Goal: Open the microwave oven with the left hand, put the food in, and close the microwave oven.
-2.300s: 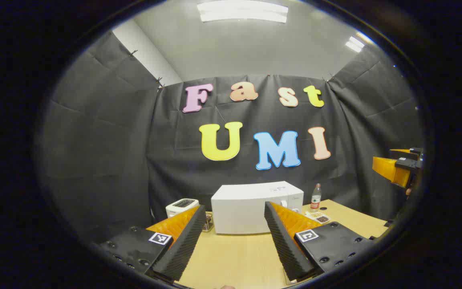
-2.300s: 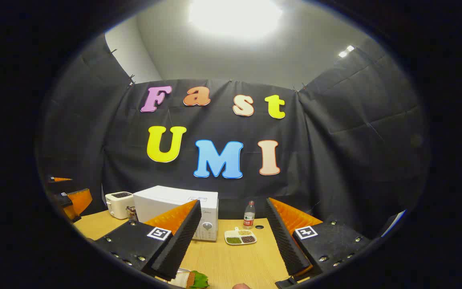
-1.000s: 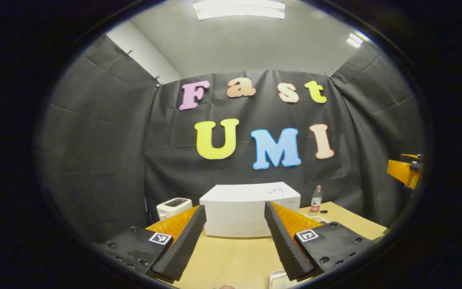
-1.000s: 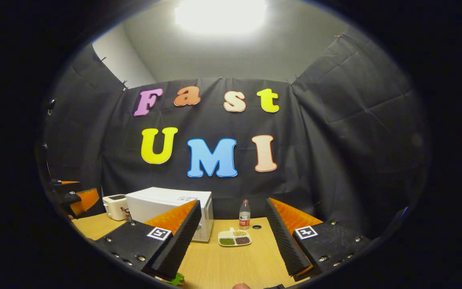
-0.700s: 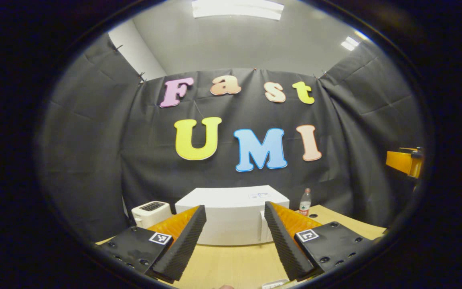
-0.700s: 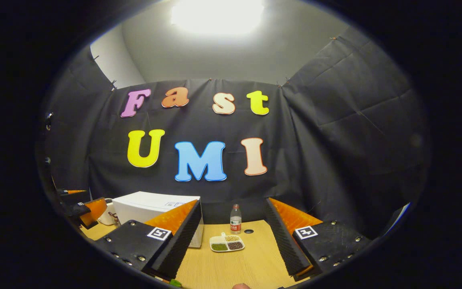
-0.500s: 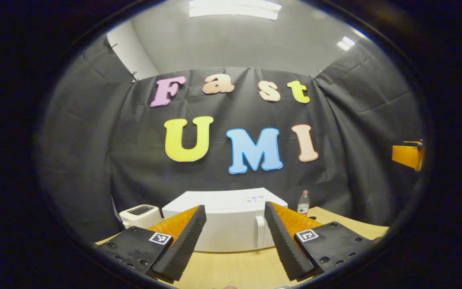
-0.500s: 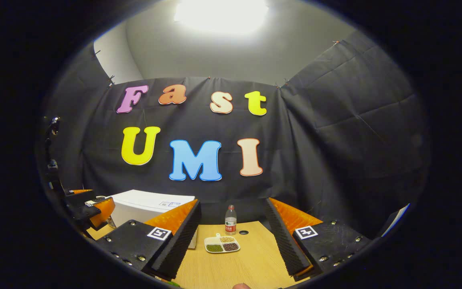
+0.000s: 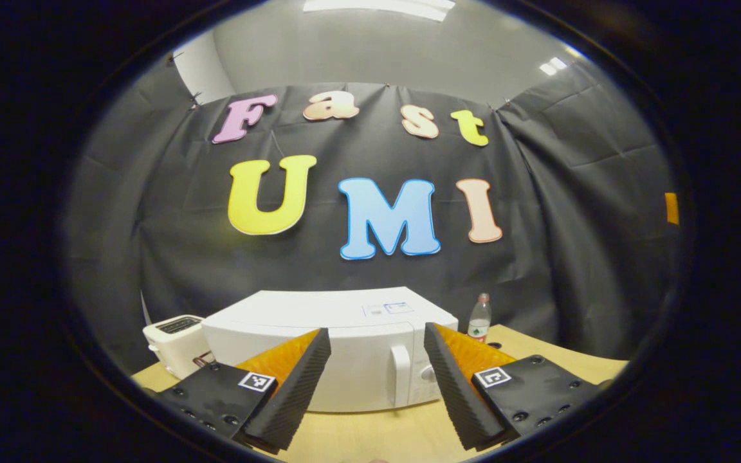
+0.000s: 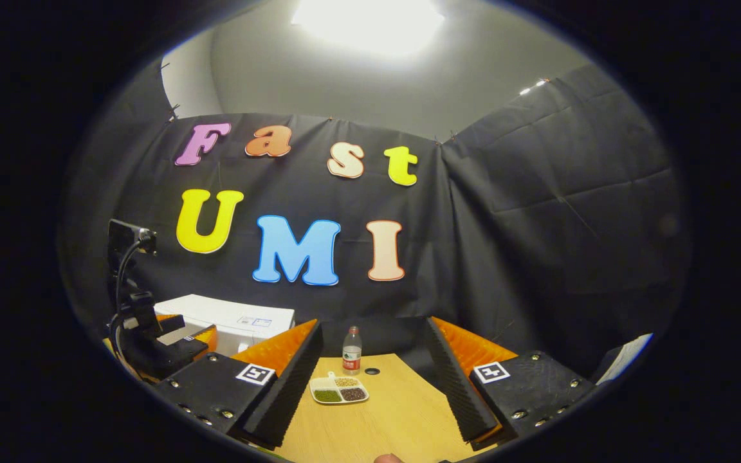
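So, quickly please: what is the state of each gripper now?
Left gripper: open, holding nothing, facing the microwave.
Right gripper: open, holding nothing.

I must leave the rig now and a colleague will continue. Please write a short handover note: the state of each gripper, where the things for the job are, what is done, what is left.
Left gripper: open, holding nothing, pointed at the microwave oven, whose handle lies between its fingers but farther off, not yet gripped.
Right gripper: open, holding nothing, over the table, facing a divided snack dish and a water bottle.
A toaster stands left of the oven.
Done: nothing; the door is shut.
Left: pull the door open with the left gripper, put the food in, close the door. I cannot see the food right now.
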Available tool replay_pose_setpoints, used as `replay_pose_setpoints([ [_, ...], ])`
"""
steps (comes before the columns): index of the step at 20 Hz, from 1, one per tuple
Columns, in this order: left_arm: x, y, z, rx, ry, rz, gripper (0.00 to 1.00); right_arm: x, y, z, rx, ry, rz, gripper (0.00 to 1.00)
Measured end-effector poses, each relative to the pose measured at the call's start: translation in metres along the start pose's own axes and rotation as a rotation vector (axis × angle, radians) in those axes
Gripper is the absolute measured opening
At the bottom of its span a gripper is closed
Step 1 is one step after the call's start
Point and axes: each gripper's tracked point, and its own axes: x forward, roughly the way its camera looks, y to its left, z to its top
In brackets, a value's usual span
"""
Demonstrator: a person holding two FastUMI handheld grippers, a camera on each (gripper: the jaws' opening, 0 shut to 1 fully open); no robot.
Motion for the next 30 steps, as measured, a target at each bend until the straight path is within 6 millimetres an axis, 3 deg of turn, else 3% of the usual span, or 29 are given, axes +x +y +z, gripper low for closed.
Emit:
replay_pose_setpoints([
  [2, 0.017, -0.007, -0.015, 0.000, 0.021, -0.020, 0.96, -0.001, -0.004, -0.004, -0.004, 0.016, -0.037, 0.96],
  [3, 0.027, -0.011, -0.025, 0.001, 0.037, -0.032, 0.92, -0.002, -0.006, -0.006, -0.004, 0.023, -0.054, 0.96],
  [5, 0.041, -0.016, -0.042, 0.000, 0.069, -0.049, 0.96, -0.005, -0.012, -0.003, -0.009, 0.019, -0.093, 0.96],
  [6, 0.047, -0.019, -0.052, -0.003, 0.088, -0.056, 0.92, -0.006, -0.014, -0.001, -0.015, 0.016, -0.111, 0.96],
  [10, 0.070, -0.023, -0.089, -0.006, 0.158, -0.065, 1.00, -0.011, -0.023, 0.000, -0.042, 0.020, -0.168, 0.96],
  [13, 0.084, -0.025, -0.110, 0.009, 0.201, -0.070, 0.94, -0.014, -0.027, -0.002, -0.057, 0.033, -0.195, 0.96],
  [14, 0.086, -0.027, -0.117, 0.007, 0.213, -0.075, 0.88, -0.015, -0.027, -0.002, -0.063, 0.035, -0.200, 0.96],
  [15, 0.088, -0.029, -0.122, 0.007, 0.223, -0.075, 0.68, -0.016, -0.027, -0.001, -0.071, 0.033, -0.206, 0.96],
  [16, 0.089, -0.029, -0.126, 0.006, 0.231, -0.076, 0.69, -0.017, -0.028, 0.001, -0.076, 0.031, -0.213, 0.96],
  [17, 0.091, -0.031, -0.128, 0.002, 0.236, -0.081, 0.55, -0.018, -0.028, 0.001, -0.079, 0.031, -0.216, 0.96],
  [20, 0.094, -0.032, -0.129, 0.011, 0.242, -0.086, 0.55, -0.023, -0.029, 0.000, -0.090, 0.034, -0.225, 0.96],
  [23, 0.096, -0.036, -0.134, 0.022, 0.248, -0.089, 0.36, -0.026, -0.029, -0.004, -0.090, 0.051, -0.224, 0.96],
  [25, 0.095, -0.036, -0.133, 0.018, 0.248, -0.097, 0.31, -0.027, -0.030, -0.003, -0.094, 0.050, -0.224, 0.96],
  [26, 0.093, -0.035, -0.132, 0.017, 0.252, -0.103, 0.37, -0.028, -0.030, -0.002, -0.098, 0.047, -0.224, 0.96],
  [27, 0.094, -0.037, -0.134, 0.027, 0.252, -0.102, 0.26, -0.030, -0.029, -0.002, -0.100, 0.047, -0.220, 0.96],
  [28, 0.094, -0.038, -0.133, 0.038, 0.250, -0.100, 0.26, -0.030, -0.029, -0.001, -0.101, 0.046, -0.215, 0.96],
  [29, 0.094, -0.037, -0.133, 0.048, 0.252, -0.098, 0.19, -0.030, -0.029, -0.001, -0.102, 0.045, -0.212, 0.96],
  [30, 0.093, -0.036, -0.133, 0.043, 0.252, -0.093, 0.22, -0.030, -0.027, -0.001, -0.102, 0.047, -0.207, 0.96],
])
